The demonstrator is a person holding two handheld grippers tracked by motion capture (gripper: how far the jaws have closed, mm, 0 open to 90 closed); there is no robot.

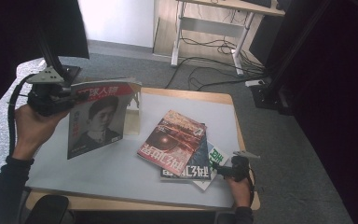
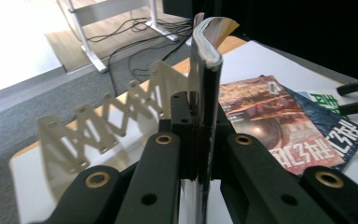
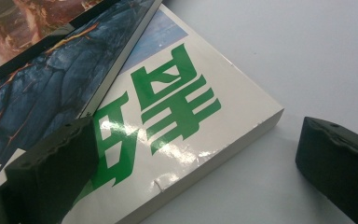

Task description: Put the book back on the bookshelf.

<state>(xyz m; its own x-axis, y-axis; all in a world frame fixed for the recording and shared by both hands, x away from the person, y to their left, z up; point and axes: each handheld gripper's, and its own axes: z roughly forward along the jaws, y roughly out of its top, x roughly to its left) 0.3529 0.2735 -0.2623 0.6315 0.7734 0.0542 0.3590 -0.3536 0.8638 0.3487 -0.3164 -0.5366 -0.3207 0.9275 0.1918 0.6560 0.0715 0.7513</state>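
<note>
the left claw (image 1: 67,100) clamps a portrait magazine (image 1: 98,119) upright by its edge, likely bound for the wooden rack (image 1: 133,112), while the right claw (image 1: 221,170) stands open astride the green-lettered book's (image 3: 177,121) corner.

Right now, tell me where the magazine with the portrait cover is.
In the high view, at table's left, the portrait magazine is held upright in the left gripper, beside the folding rack.

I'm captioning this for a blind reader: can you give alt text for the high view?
The left claw holds a magazine upright above a grey table, beside a folding rack. Three more magazines lie stacked to the right, the right claw at their corner.
</note>
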